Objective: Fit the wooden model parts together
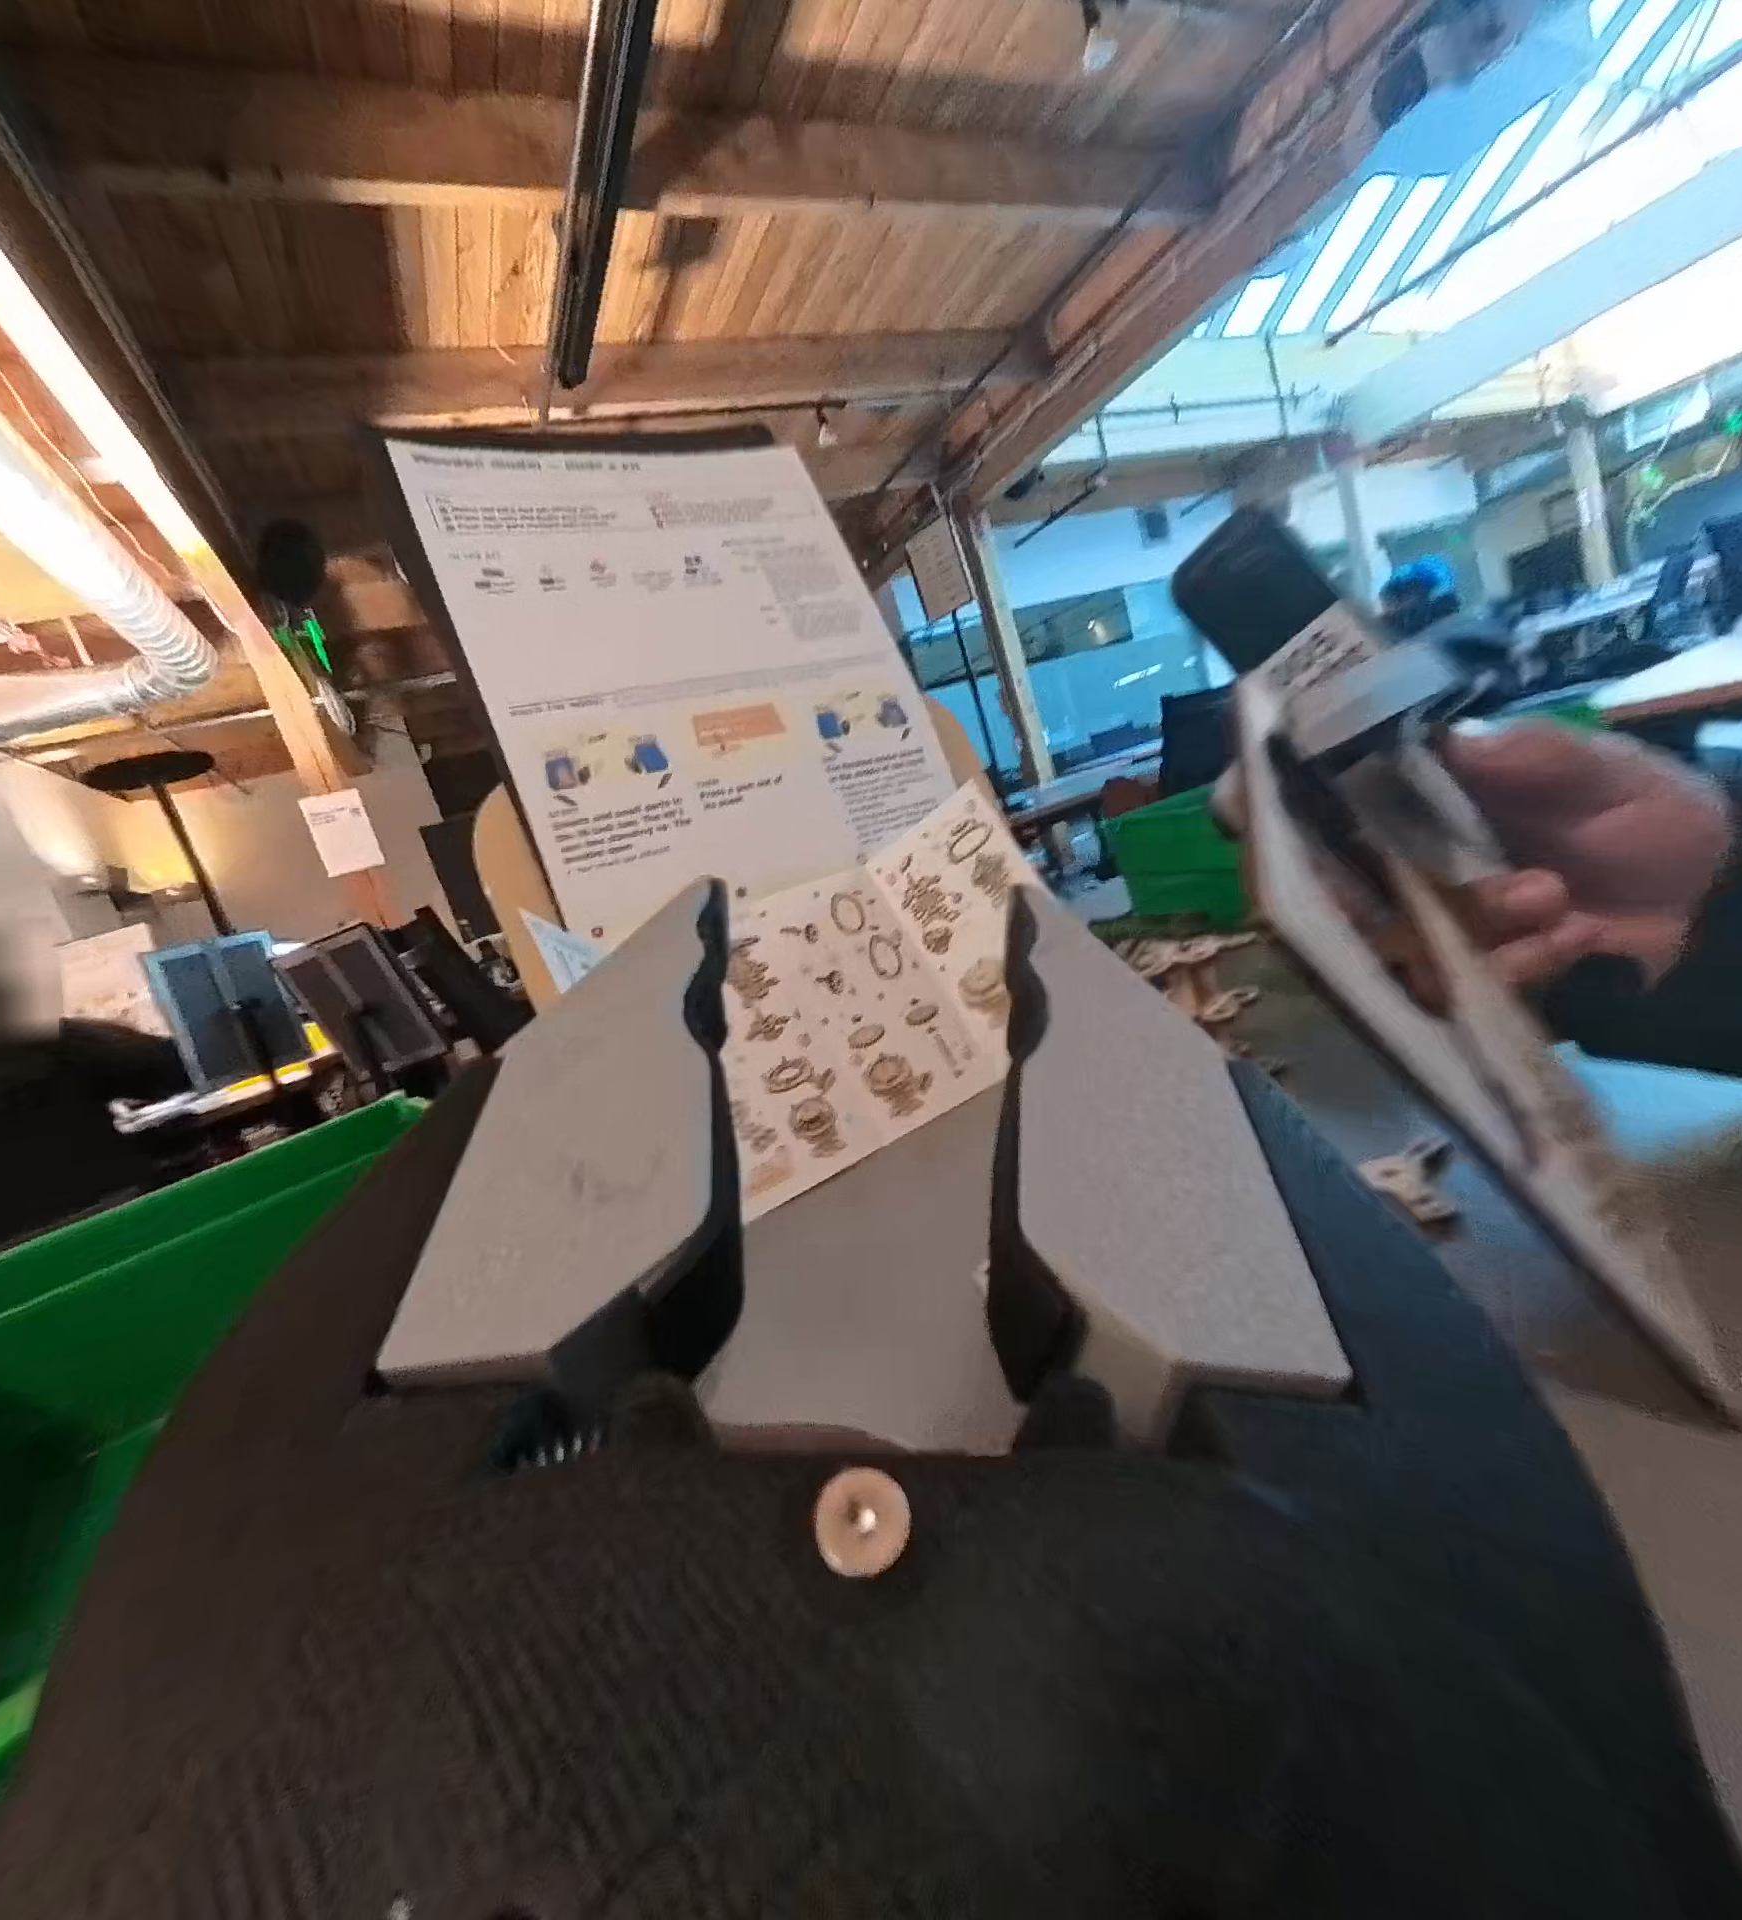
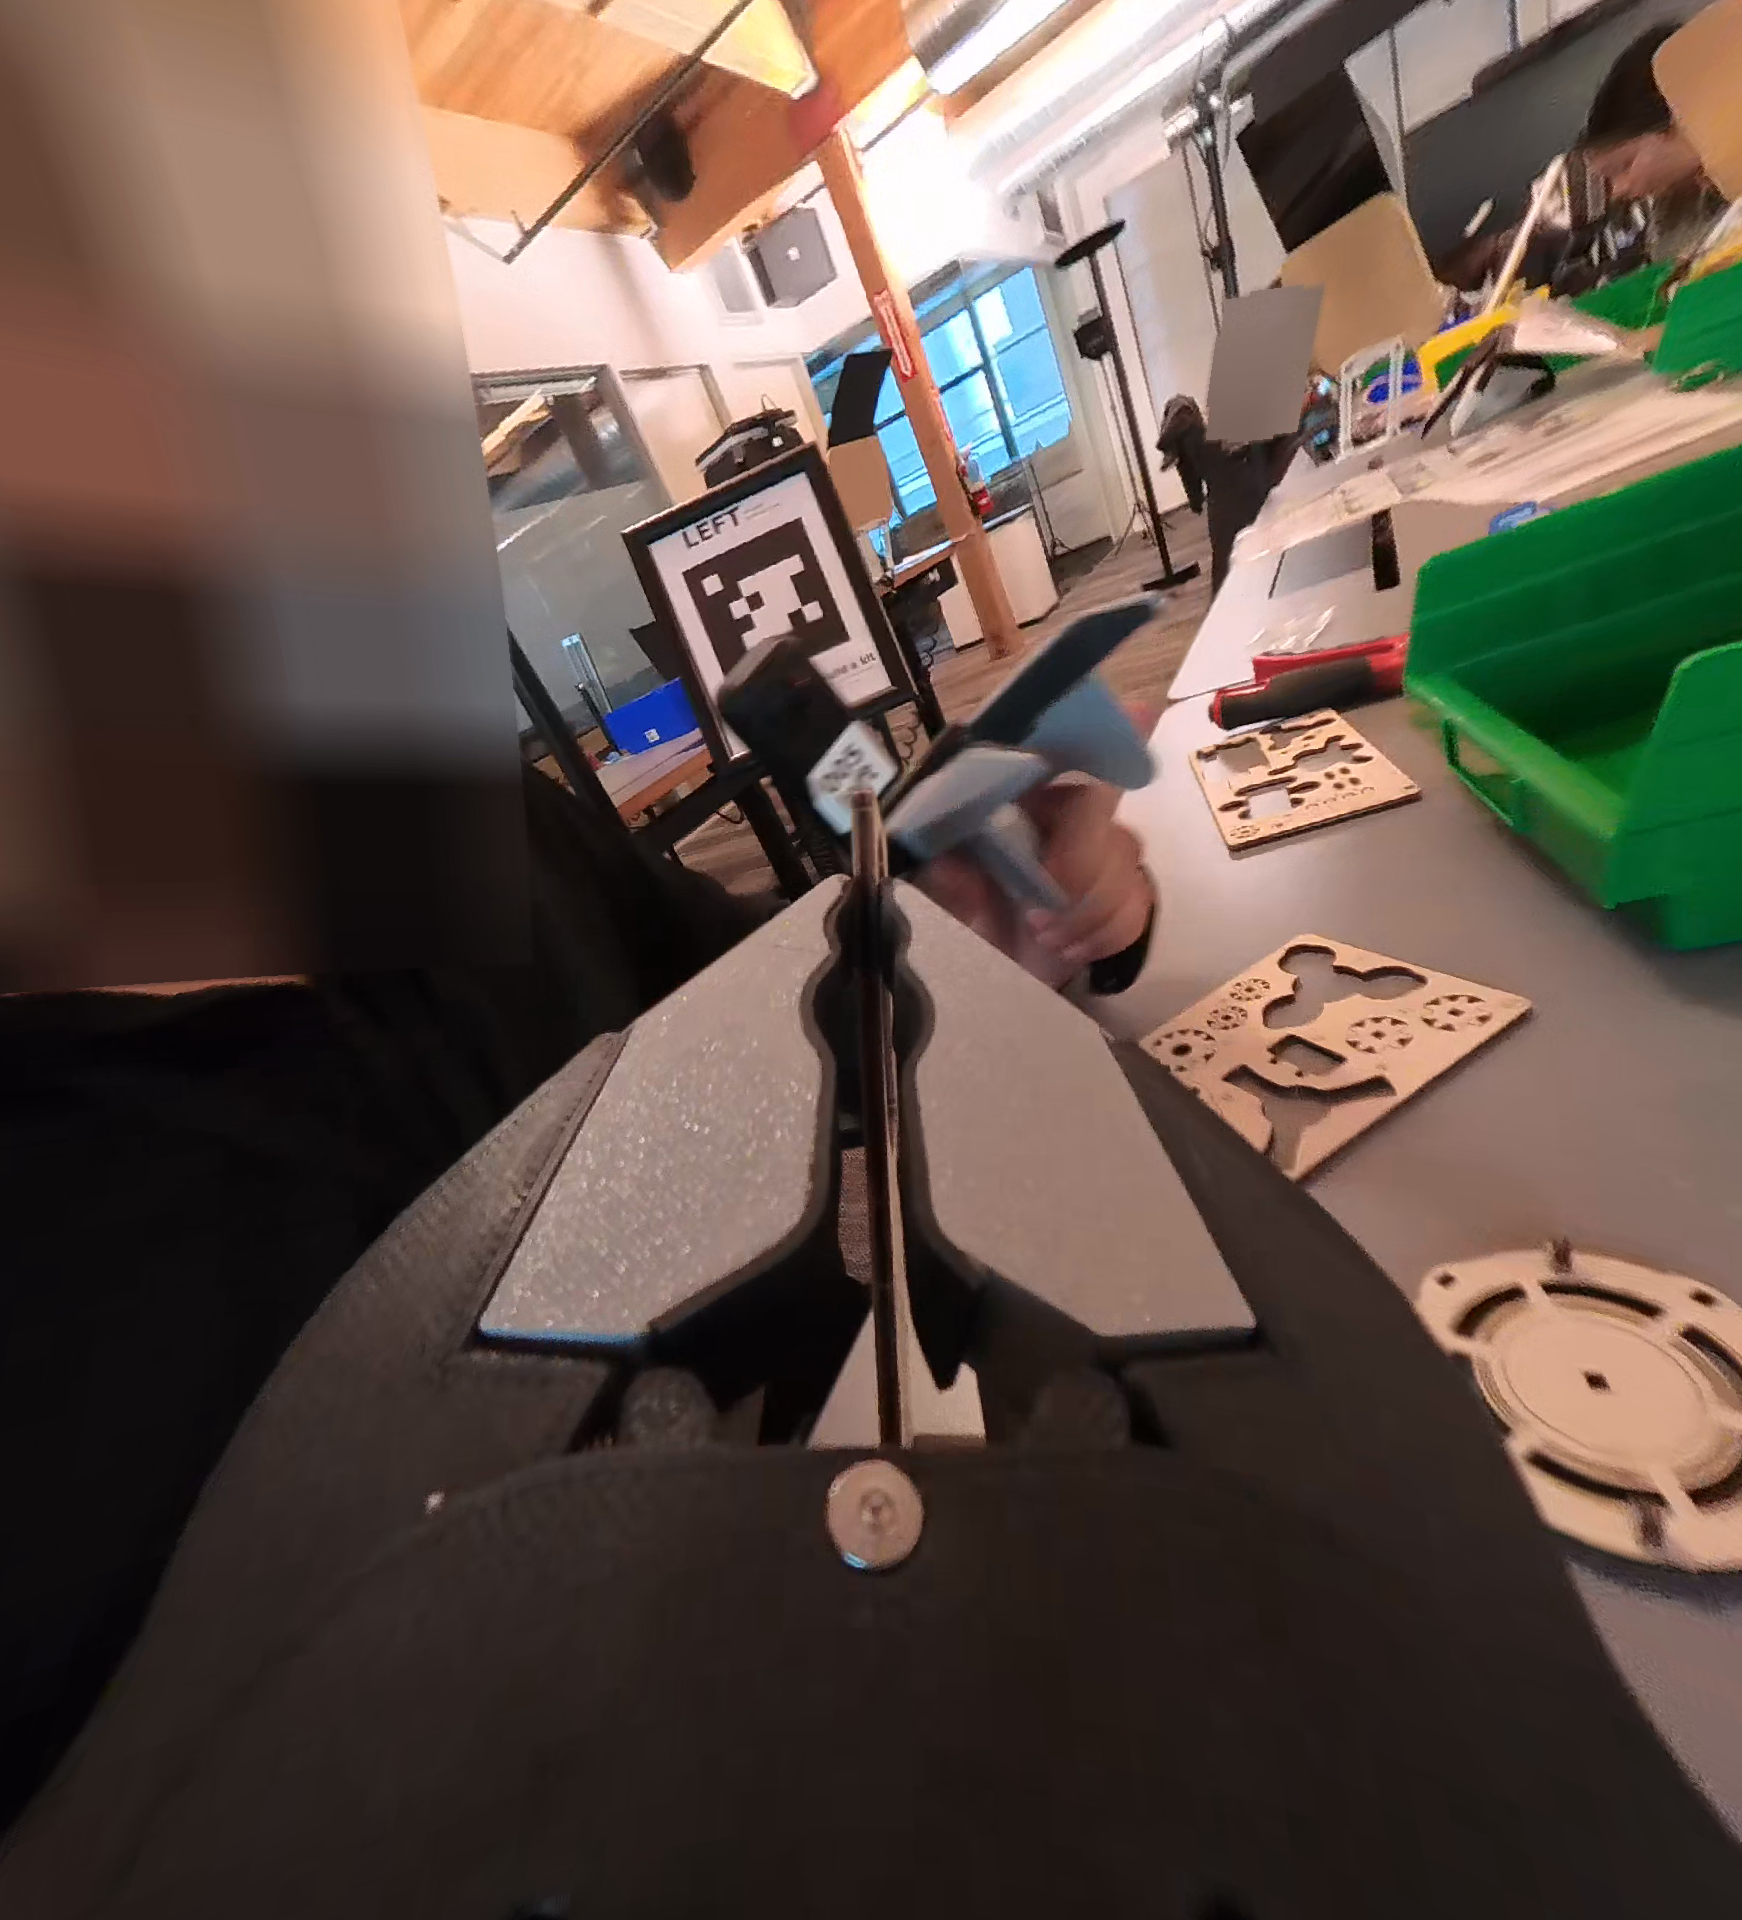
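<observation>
Right tool (image 2: 872,914) is clamped shut on a thin dark rod (image 2: 877,1091), which runs straight up the seam between its two grey fingers and pokes out past the tips, held lengthwise so it can, I'd guess, be steered like a pin into a hole. Left tool (image 1: 862,914) is lifted off the table with its fingers spread and nothing between them, pointed at the folded instruction sheet (image 1: 867,1029) propped against the stand, as if the next step is being checked. Down on the grey table (image 2: 1625,1143), near its close edge, lies the round wooden disc assembly (image 2: 1615,1403) with a small centre hole, face up and ready. Two punched-out wooden sheets (image 2: 1334,1049) lie farther along, and green bins (image 2: 1625,727) sit toward the far edge.
</observation>
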